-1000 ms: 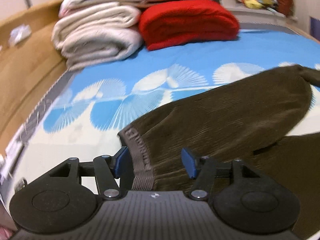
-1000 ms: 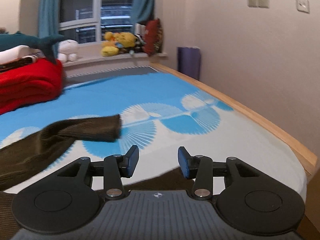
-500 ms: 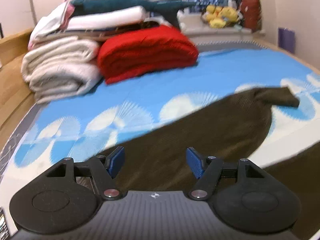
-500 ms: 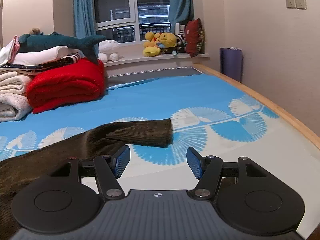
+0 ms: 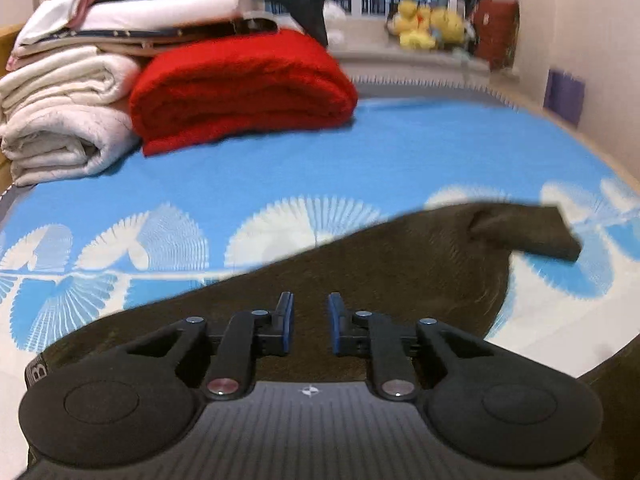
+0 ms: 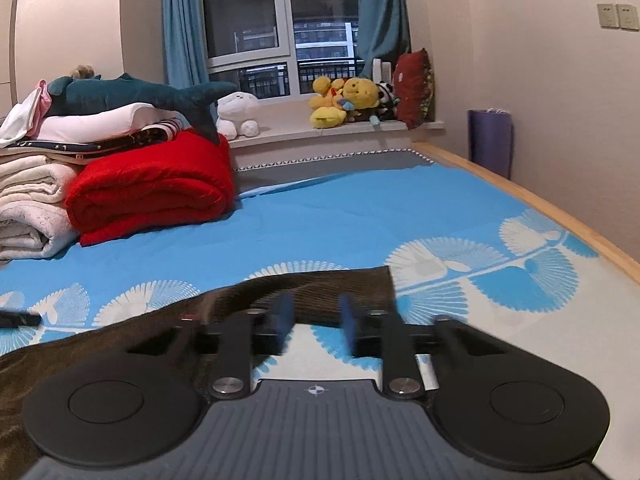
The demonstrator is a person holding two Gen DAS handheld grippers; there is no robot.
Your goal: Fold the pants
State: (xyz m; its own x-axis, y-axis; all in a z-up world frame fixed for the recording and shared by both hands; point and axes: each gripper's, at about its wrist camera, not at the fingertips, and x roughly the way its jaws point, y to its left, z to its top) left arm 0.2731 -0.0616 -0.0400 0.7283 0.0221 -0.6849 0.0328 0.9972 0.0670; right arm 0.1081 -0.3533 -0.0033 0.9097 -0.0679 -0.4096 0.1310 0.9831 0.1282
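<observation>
text: "B" | on: pants waistband (image 5: pixel 37 372), at left edge, sideways | other text: none legible

Wood-framed bed with blue fan-print sheet (image 6: pixel 360 216); teal-curtained dark window (image 6: pixel 280 20) behind it, plain beige wall (image 6: pixel 540 80) right.

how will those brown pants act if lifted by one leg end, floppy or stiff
Probably floppy: the brown pants lie draped flat on the blue bedsheet, one leg end bent sideways. The ribbed, thick-looking fabric suggests some weight, so the rest would likely drag and sag rather than slide easily.
</observation>
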